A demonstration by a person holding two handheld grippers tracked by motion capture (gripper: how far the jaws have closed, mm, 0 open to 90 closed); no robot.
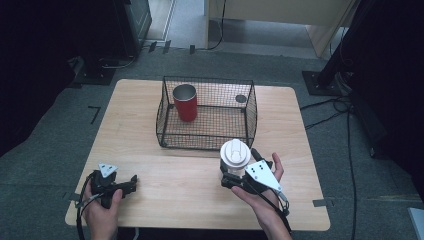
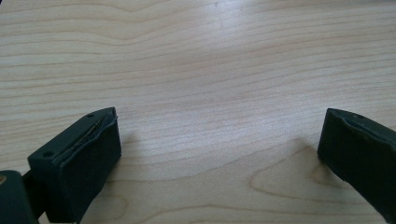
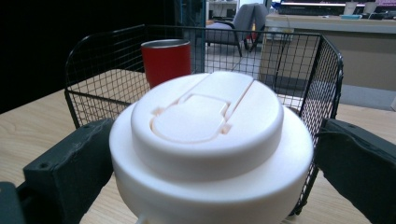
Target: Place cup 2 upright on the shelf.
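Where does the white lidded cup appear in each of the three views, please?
High view: white lidded cup lower centre-right, between the jaws of the right tool, in front of the wire basket.
Left gripper view: bare table.
Right gripper view: its lid in the foreground centre.
Shared landmark: red cup in the basket.

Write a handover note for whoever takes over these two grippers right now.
Right gripper: shut on the white lidded cup, just in front of the wire basket.
Left gripper: open, empty, near the table front-left edge.
Done: red cup stands upright in the basket's back-left part.
Left: probably the white cup goes into the basket too.
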